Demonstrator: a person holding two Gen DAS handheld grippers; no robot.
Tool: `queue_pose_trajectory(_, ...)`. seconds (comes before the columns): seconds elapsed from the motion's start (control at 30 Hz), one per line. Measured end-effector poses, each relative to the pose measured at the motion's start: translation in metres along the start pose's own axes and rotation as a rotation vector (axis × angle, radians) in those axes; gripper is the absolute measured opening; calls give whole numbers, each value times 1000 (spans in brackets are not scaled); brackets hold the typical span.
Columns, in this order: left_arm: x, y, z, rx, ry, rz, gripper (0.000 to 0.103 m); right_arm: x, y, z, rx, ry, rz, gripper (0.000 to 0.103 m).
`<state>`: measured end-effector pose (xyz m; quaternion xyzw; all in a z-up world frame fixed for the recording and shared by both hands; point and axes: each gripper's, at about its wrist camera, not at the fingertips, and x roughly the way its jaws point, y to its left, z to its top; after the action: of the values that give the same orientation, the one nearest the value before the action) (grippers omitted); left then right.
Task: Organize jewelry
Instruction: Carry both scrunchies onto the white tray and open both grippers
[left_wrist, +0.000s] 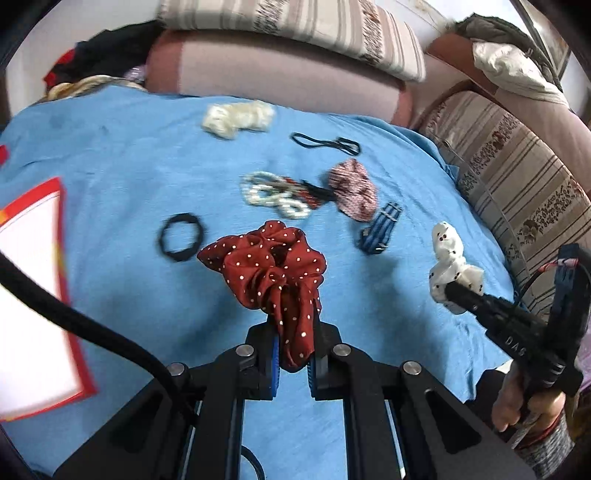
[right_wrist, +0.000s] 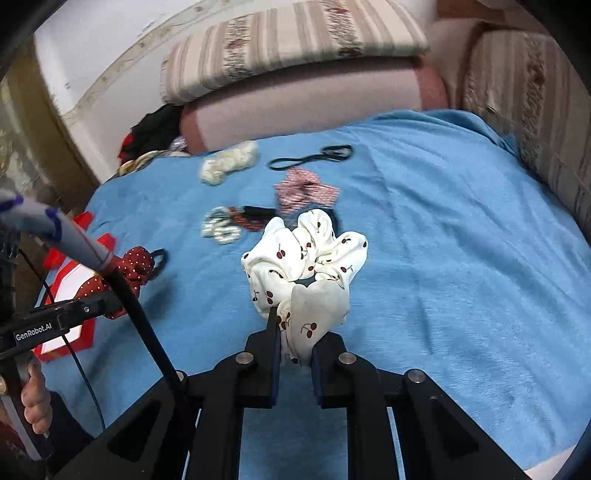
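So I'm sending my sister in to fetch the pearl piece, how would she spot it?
Start at the blue blanket on the bed. Near its middle, just left of the pink patterned scrunchie, lies the pearl bead piece, tangled with dark clips. It is the only item made of white beads, not fabric or elastic.

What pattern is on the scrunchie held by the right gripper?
Small dark red cherries on white fabric scrunchie; clearest in the right wrist view.

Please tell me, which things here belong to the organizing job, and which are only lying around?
Belong to the job:
red dotted scrunchie, in left gripper
white cherry scrunchie, in right gripper
pearl bracelets
black hair tie
red-and-white box, probably

Only lying around:
striped cushion
dark clothes pile
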<state>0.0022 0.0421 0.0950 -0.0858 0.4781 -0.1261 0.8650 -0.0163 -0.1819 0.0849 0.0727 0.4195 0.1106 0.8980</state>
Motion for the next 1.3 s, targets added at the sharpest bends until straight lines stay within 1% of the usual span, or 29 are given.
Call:
queue_pose_trajectory(0.13, -27, 26, -10, -16, -37, 69, 10, 1, 37, 3, -73, 5, 42, 14)
queue_pose_trajectory(0.4, -68, 107, -25, -110, -70, 212, 10, 15, 111, 9, -182, 41, 145, 14)
queue_pose_trajectory(0.5, -83, 144, -28, -153, -84, 264, 10, 27, 147, 14, -232, 57, 184, 14)
queue_pose_trajectory(0.73, -105, 207, -27, -215, -114, 349, 10, 56, 229, 25, -320, 82, 258, 14)
queue_pose_trajectory(0.93, -104, 257, -12, -242, -102, 412, 10, 99, 295, 34, -342, 124, 325, 14)
queue_pose_trajectory(1.03, -98, 281, -4, -267, -89, 418, 10, 126, 327, 39, -369, 149, 336, 14)
queue_pose_trajectory(1.13, -91, 300, 2, -283, -77, 423, 10, 148, 350, 42, -392, 172, 334, 14)
queue_pose_trajectory(1.3, -79, 325, 10, -292, -56, 443, 11, 185, 370, 47, -395, 212, 325, 14)
